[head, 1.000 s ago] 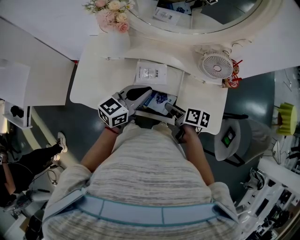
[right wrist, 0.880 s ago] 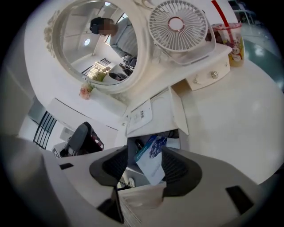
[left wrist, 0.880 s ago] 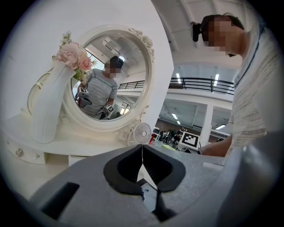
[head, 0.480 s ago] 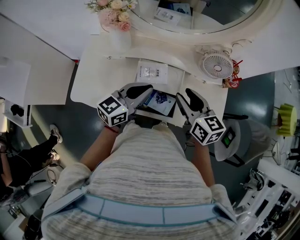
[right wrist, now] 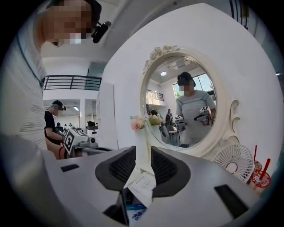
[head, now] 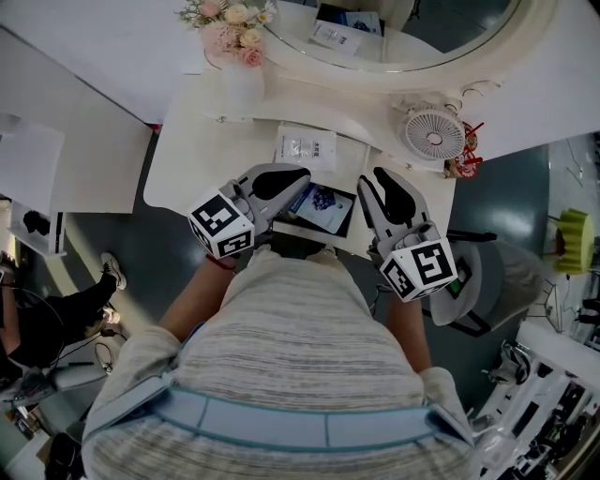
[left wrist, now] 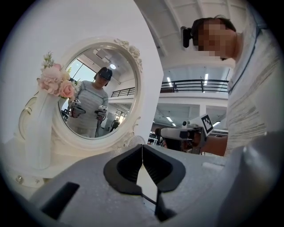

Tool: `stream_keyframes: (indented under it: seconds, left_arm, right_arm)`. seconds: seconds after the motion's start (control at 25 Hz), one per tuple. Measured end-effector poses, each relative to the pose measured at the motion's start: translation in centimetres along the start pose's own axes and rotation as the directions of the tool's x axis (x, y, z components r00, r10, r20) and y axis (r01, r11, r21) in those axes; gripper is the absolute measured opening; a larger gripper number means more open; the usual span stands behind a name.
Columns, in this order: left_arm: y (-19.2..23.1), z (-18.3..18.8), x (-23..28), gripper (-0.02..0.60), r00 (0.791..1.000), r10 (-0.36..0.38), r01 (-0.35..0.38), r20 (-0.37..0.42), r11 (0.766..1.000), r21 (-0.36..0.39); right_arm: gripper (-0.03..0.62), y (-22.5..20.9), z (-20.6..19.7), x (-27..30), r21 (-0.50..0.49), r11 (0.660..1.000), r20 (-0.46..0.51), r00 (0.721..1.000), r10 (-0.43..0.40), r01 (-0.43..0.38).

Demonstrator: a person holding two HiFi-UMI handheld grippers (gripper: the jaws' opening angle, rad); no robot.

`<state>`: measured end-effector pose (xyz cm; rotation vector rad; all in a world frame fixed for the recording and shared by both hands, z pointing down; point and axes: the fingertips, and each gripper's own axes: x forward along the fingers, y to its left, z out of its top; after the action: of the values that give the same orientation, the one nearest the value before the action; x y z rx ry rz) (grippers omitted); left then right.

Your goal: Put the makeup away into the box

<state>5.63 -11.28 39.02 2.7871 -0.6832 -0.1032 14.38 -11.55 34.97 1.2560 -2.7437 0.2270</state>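
Observation:
A dark box (head: 322,208) with a blue-and-white print showing in it sits at the white dressing table's (head: 187,150) front edge, between my two grippers. A flat white packet (head: 305,147) lies just behind it. My left gripper (head: 296,178) hovers at the box's left side, and its jaws are shut tip to tip (left wrist: 142,148) on nothing. My right gripper (head: 377,180) hovers at the box's right side. Its jaws (right wrist: 143,156) have just been closing but still stand apart, with nothing between them. Past them I see the packet (right wrist: 144,183) and the box (right wrist: 133,212).
An oval mirror (head: 394,28) stands at the table's back, a white vase of pink flowers (head: 228,28) to its left. A small white fan (head: 433,134) and red-and-white trinkets (head: 461,159) are at the right. A grey seat (head: 473,272) is beside the table.
The right gripper has come up from the table's front edge and rolled, so its marker cube now faces up. Its jaws have narrowed. The left gripper has lifted a little.

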Motion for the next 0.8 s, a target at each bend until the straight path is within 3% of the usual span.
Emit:
stream_keyframes:
  seconds: [0.2,0.8]
  left_arm:
    - [-0.5,0.9,-0.4,0.014,1.000,-0.006,0.006,-0.007,0.999,0.044]
    - [0.9,1.1,-1.7,0.015,0.999,0.045,-0.045,0.005,0.998,0.050]
  right_arm:
    - [0.046,0.7,1.2,-0.1,-0.062,0.998,0.022,1.000,0.013,-0.012]
    - [0.011,1.5,1.2,2.4,-0.132,0.989,-0.019,0.998,0.062,-0.064]
